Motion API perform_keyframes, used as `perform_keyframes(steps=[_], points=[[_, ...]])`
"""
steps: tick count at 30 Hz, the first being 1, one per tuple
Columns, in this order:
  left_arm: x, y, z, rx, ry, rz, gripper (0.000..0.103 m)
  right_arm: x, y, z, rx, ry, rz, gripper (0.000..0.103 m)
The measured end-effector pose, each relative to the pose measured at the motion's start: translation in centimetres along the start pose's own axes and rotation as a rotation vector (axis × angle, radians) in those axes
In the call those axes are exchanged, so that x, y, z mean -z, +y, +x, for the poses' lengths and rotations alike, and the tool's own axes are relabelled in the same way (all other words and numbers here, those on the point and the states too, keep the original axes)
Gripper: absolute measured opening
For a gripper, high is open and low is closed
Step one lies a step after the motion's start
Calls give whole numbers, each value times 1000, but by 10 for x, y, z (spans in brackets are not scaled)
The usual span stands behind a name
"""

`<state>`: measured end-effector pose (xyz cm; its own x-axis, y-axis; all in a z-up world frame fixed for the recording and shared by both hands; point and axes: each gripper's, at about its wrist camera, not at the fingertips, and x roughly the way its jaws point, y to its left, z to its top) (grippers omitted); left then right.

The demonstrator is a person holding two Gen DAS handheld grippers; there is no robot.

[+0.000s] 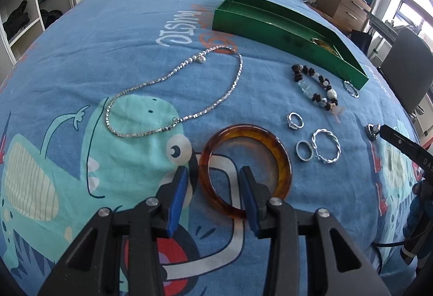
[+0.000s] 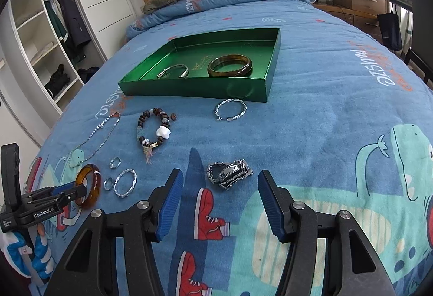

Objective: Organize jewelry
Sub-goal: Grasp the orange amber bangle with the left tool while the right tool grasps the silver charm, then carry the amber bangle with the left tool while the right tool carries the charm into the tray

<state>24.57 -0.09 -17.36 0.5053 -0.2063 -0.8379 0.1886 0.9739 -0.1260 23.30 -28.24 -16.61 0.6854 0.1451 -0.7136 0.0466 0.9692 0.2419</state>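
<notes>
An amber bangle (image 1: 243, 130) lies on the blue bedspread. My left gripper (image 1: 214, 171) is open and low over it; its left rim runs between the fingers, with one finger outside the ring and one inside, pads not pressing. A silver metal watch (image 2: 230, 172) lies crumpled just ahead of my right gripper (image 2: 220, 174), whose jaws stand open on either side of it, clear of it. At the back sits a green tray (image 2: 194, 90) holding a silver cuff (image 2: 173, 71) and a dark bangle (image 2: 230, 65).
Loose on the bedspread: a silver necklace (image 1: 151, 82), a beaded bracelet (image 1: 331, 93), two small rings (image 1: 295, 121), a twisted hoop (image 1: 324, 130) and another hoop (image 2: 217, 109) by the tray. Folded bedding and a jacket at the headboard; wardrobe to the left, drawers to the right.
</notes>
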Motion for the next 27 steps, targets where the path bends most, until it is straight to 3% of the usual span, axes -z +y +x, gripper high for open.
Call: perform_keyframes(steps=[8,12,16,20,27], points=[[3,-20,8,-74,-47,108,36,2,-9,24,-17,14,103,42],[4,-25,10,-90,-76,145,32,2,-10,31,-13,7,104,28],[5,-32,10,-108,-96,185,25,3,-8,33,0,-10,56,25],[6,-35,9,-89,-94,197,10,6,-7,32,-5,-23,42,24],[11,-28,-6,3,-69,132,9,16,4,19,-23,-31,-12,23]])
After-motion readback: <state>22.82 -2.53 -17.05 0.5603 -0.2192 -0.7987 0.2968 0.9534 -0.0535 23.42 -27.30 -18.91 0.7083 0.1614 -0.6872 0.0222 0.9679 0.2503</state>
